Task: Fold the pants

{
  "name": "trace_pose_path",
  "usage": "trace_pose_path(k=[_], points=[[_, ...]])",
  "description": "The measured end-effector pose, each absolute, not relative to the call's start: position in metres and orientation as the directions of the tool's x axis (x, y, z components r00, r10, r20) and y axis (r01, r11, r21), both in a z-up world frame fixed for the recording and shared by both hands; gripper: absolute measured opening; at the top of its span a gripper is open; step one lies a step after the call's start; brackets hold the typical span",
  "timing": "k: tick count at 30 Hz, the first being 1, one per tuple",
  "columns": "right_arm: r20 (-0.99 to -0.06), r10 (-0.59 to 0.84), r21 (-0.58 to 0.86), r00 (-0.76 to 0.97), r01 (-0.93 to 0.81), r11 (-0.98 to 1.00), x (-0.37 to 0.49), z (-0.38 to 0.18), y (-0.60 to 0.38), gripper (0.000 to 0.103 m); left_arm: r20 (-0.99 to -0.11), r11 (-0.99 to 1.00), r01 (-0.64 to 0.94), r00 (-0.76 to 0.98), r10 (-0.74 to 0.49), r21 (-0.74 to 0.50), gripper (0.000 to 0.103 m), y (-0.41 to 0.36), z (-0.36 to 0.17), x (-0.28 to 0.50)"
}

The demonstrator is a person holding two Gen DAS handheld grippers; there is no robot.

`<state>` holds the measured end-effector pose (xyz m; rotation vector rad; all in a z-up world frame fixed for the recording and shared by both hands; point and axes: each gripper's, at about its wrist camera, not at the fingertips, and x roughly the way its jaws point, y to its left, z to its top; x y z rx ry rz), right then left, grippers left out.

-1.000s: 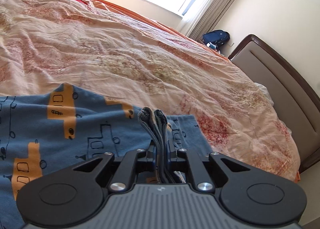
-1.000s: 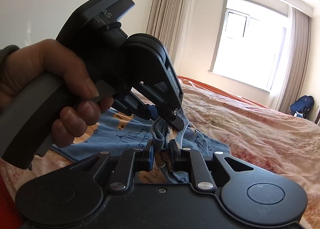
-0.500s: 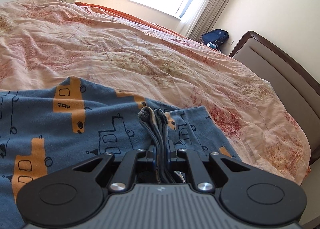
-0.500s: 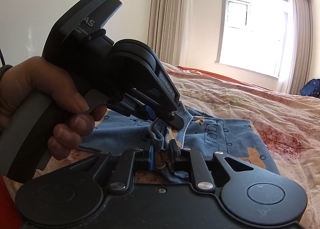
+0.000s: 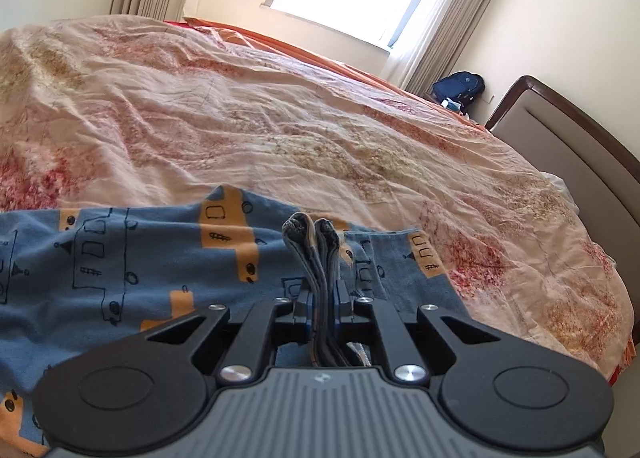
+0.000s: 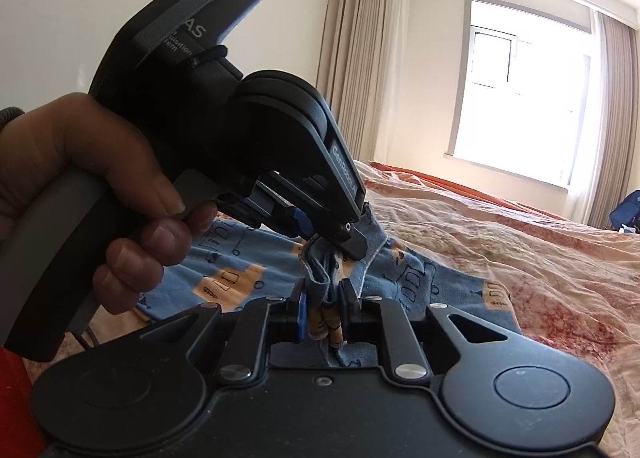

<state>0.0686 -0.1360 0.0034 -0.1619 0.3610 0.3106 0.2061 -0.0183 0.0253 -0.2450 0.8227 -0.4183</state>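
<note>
Blue pants (image 5: 120, 258) bunched tight in both left gripper (image 5: 320, 298) and right gripper (image 6: 324, 298) (lower centre): carry level, corners aligned.

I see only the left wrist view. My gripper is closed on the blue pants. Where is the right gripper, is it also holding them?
Observer: Yes. The right gripper is shut on a bunched fold of the pants, right beside the left gripper.
Operator: Is a hand visible on the left gripper?
Observer: Yes, the left hand wraps its grey handle, one finger on the trigger.
Operator: Is the cloth between the two grippers flat or lifted?
Observer: Lifted: the edge rises off the bedspread to the left gripper's tips.
</note>
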Motion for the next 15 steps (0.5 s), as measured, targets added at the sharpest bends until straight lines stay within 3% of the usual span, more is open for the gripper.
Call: trace_pose_path(k=[3,4,5,6,7,8,9,12,15], points=[[-0.395,0.283,-0.107,0.874,-0.349,0.931,0.073,-0.007,-0.128,0.018,-0.676,0.903,0.236,0.601,-0.427,-0.36,0.014,-0.014,0.009,0.207],[-0.402,0.287,-0.107,0.87,-0.356,0.929,0.074,-0.011,-0.127,0.018,-0.684,0.91,0.217,0.603,-0.41,-0.354,0.024,-0.013,0.004,0.206],[-0.405,0.297,-0.1,0.865,-0.364,0.926,0.074,-0.014,-0.127,0.02,-0.691,0.916,0.202,0.605,-0.395,-0.347,0.039,-0.012,0.001,0.205],[-0.404,0.305,-0.087,0.862,-0.369,0.925,0.075,-0.017,-0.129,0.025,-0.694,0.919,0.196,0.607,-0.387,-0.341,0.047,-0.011,0.0,0.205],[-0.398,0.316,-0.072,0.861,-0.373,0.925,0.074,-0.019,-0.132,0.031,-0.695,0.922,0.194,0.609,-0.382,-0.336,0.062,-0.01,0.001,0.204],[-0.383,0.334,-0.055,0.862,-0.382,0.923,0.072,-0.02,-0.136,0.044,-0.694,0.924,0.191,0.614,-0.376,-0.331,0.071,-0.008,0.002,0.203],[-0.364,0.35,-0.039,0.863,-0.39,0.92,0.07,-0.02,-0.141,0.06,-0.691,0.927,0.189,0.623,-0.368,-0.324,0.074,-0.006,0.005,0.201],[-0.307,0.358,-0.007,0.882,-0.378,0.926,0.063,-0.019,-0.152,0.089,-0.677,0.939,0.175,0.655,-0.335,-0.295,0.093,0.0,0.018,0.198],[-0.28,0.33,0.009,0.902,-0.341,0.94,0.058,-0.016,-0.159,0.092,-0.661,0.949,0.189,0.682,-0.312,-0.254,0.097,0.007,0.037,0.2]])
